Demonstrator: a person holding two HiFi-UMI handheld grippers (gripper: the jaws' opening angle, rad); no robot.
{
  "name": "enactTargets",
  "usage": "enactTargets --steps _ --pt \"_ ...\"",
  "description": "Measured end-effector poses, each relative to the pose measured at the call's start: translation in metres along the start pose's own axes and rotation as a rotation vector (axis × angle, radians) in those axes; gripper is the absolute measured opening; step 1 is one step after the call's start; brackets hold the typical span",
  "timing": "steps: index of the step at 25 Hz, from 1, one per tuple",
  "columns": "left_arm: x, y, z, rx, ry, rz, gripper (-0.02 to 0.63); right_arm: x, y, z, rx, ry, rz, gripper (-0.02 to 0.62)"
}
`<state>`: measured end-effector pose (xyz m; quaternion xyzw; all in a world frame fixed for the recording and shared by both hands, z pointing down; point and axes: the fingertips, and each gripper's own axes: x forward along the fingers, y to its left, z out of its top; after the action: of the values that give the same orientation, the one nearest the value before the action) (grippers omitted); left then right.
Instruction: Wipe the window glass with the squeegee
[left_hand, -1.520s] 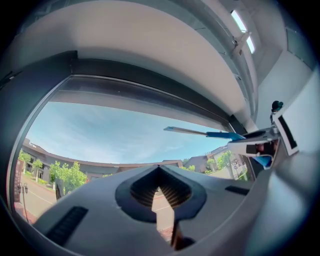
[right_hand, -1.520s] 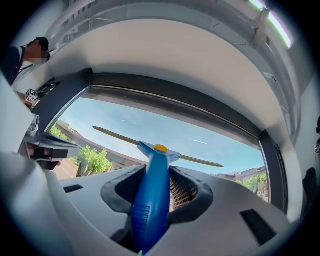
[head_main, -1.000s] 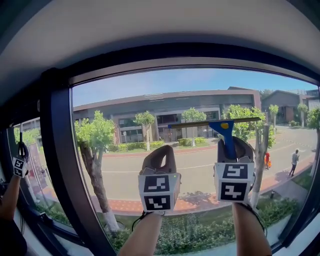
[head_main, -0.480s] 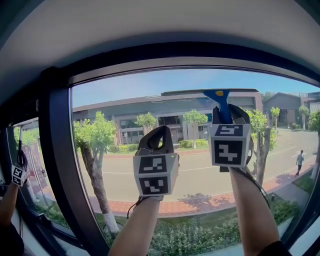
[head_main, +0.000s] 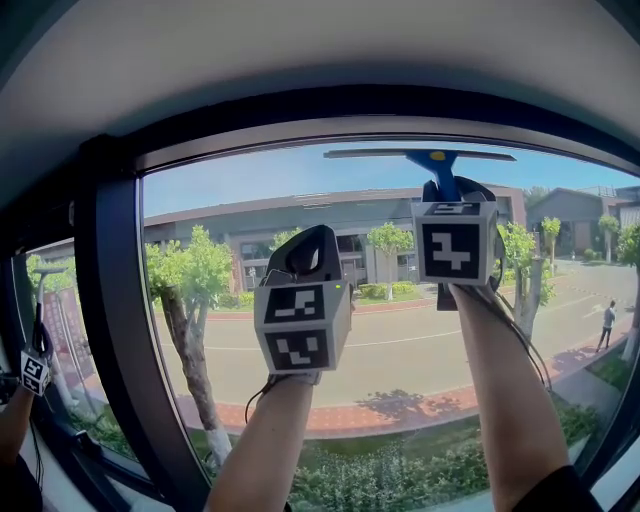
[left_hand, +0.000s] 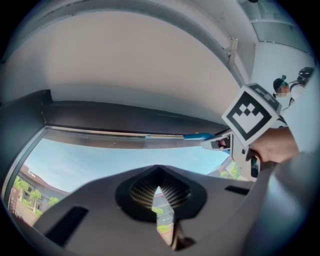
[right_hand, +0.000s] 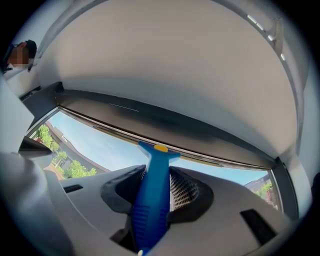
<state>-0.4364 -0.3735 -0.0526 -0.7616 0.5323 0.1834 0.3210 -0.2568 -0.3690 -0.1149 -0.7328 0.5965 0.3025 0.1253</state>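
Upward since a second ago went the right tool (head_main: 452, 195), carrying the squeegee (head_main: 430, 156) from mid-pane to the top of the window glass (head_main: 240, 185); the left tool (head_main: 310, 255) has risen a little too. Two tools are in view, and one squeegee. Its blue handle is clamped between the right tool's jaws, which are closed on it. Its head and long blade reach out beyond the jaws, the blade lying level against the glass just under the upper bar of the dark window frame (head_main: 110, 300). The left tool hangs lower and to the left, jaws drawn together to a thin slit with nothing between them.
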Motion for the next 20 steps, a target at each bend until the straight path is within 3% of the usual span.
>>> enactTargets --steps 6,20 --pt "0.001 0.003 -0.006 -0.005 0.007 -0.014 0.0 0.018 0.006 0.012 0.009 0.015 -0.001 0.141" --pt "-0.011 0.001 -0.02 -0.004 0.029 0.001 0.0 0.006 0.007 -0.003 -0.003 0.032 -0.005 0.14"
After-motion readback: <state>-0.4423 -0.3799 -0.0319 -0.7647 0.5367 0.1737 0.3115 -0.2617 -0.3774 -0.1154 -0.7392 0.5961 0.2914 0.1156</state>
